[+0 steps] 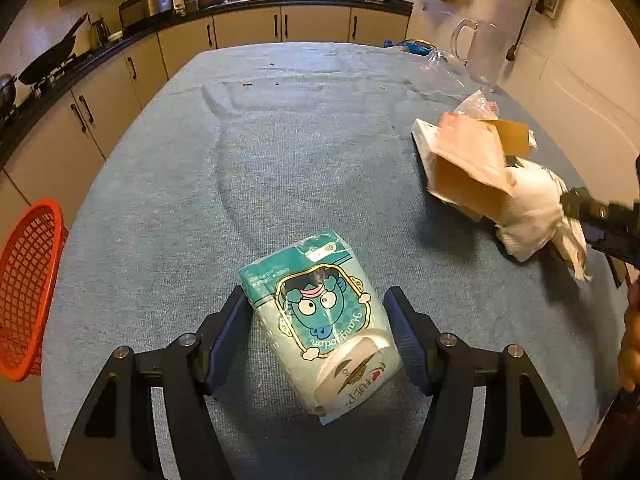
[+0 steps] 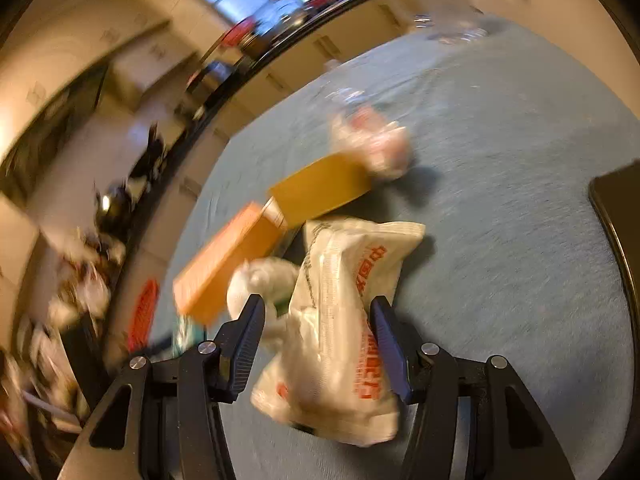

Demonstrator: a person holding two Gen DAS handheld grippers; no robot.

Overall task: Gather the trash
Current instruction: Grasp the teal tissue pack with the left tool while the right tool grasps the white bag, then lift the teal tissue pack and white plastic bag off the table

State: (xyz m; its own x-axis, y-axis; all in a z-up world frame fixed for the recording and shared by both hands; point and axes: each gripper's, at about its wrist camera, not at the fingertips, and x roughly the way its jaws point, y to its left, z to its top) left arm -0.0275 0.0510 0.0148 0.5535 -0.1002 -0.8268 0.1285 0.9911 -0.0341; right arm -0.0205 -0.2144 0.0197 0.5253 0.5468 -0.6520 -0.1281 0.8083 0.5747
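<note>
Plainly the left claw [image 1: 318, 332] stands spread around the teal plastic-wrapped pack of tissue with a cartoon face [image 1: 320, 320]; its left pad lies at the pack's edge and the right one is clear of it, so nothing is gripped yet. To do this well, I judge the claw should be squared to the pack's long sides and settled lower before it squeezes, since the soft film wrap may slip or crumple if caught only at a corner. That pack lies tilted on the blue-grey cloth-covered table [image 1: 280, 160], with a white label at its near end. The right claw [image 2: 318, 338] is also spread, straddling a crumpled white plastic bag with red lettering [image 2: 344, 320] without clearly pinching it; the blur there leaves contact uncertain. Just past the bag sit an orange cardboard box [image 2: 224, 264] and loose white wrappers [image 2: 372, 144]. A red mesh basket [image 1: 28, 288], at the table's left edge, looks the likely place for it all.
</note>
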